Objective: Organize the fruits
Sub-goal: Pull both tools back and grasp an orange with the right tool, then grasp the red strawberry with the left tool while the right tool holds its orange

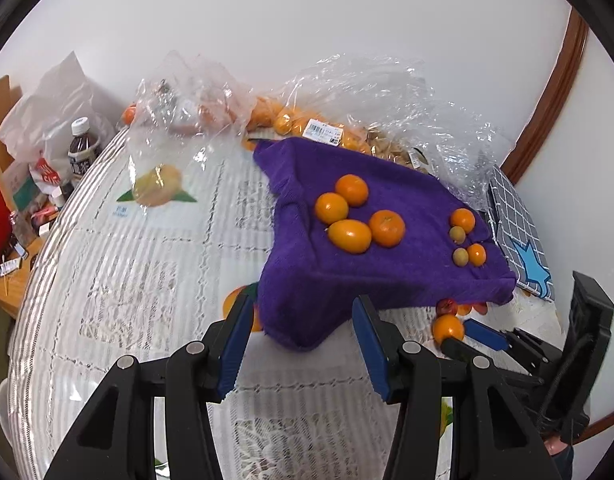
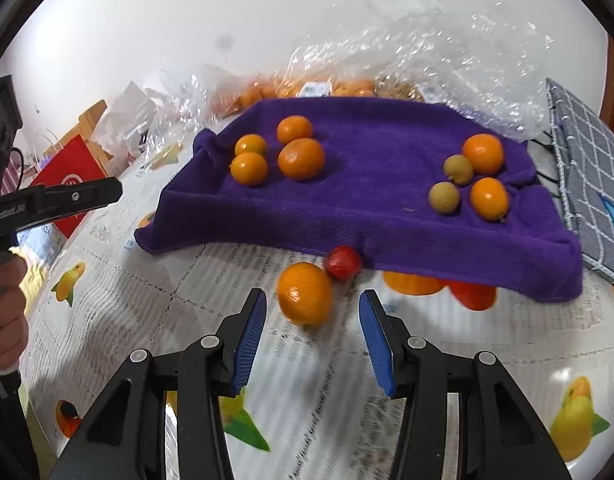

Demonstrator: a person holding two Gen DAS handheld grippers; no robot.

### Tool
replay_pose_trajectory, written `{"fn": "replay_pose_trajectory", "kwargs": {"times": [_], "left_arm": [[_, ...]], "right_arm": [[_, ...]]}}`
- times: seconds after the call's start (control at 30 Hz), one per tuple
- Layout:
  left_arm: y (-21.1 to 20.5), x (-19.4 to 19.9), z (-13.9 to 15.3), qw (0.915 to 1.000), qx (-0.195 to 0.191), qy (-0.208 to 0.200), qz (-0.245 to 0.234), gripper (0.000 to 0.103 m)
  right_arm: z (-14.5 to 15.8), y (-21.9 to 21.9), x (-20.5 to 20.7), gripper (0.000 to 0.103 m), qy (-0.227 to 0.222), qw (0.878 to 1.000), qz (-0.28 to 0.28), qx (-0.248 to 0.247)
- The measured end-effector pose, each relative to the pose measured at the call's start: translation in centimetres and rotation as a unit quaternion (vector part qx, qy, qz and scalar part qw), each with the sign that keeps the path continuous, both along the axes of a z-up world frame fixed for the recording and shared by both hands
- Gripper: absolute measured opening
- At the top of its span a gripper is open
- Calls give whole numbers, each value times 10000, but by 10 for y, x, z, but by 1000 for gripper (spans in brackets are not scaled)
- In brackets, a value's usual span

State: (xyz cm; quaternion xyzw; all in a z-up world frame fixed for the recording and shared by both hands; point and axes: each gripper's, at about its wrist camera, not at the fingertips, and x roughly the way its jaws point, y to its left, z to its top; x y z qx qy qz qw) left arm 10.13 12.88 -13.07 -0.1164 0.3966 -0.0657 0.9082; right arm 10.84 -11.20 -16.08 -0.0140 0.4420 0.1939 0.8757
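I held my right hand-held gripper (image 2: 312, 312) open around a loose orange (image 2: 305, 293) just before the purple towel (image 2: 347, 216), my left hand-held gripper (image 1: 303, 320) open and empty.

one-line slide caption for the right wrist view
Open right gripper nears an orange beside a small red fruit, below the purple towel.

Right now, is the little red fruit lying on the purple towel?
No, the red fruit sits on the tablecloth just in front of the towel, next to an orange.
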Motion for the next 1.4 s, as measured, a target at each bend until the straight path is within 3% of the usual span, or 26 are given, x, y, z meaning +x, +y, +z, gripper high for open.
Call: {"fn": "replay_pose_trajectory", "kwargs": {"times": [0.1, 0.37, 0.67, 0.93, 1.13, 1.4], "left_arm": [[1, -2, -3, 10000, -12, -45, -56, 49], [-16, 3, -15, 9995, -115, 75, -285, 49], [-84, 2, -23, 9952, -18, 92, -977, 48], [-144, 25, -34, 9897, -25, 247, -1411, 48], [-168, 41, -46, 9888, 100, 482, -1409, 44], [-180, 51, -51, 9926, 275, 432, -1097, 40]], "right_arm": [[-8, 7, 9, 32, 143, 9999, 13, -80], [-1, -6, -7, 31, -118, 9999, -1, -73], [6, -71, -31, 31, -293, 9979, -440, -378], [15, -123, -42, 31, -448, 9939, -949, -333], [22, -145, -53, 31, -523, 9914, -1151, -331], [26, -156, -59, 31, -569, 9910, -1199, -146]]}}
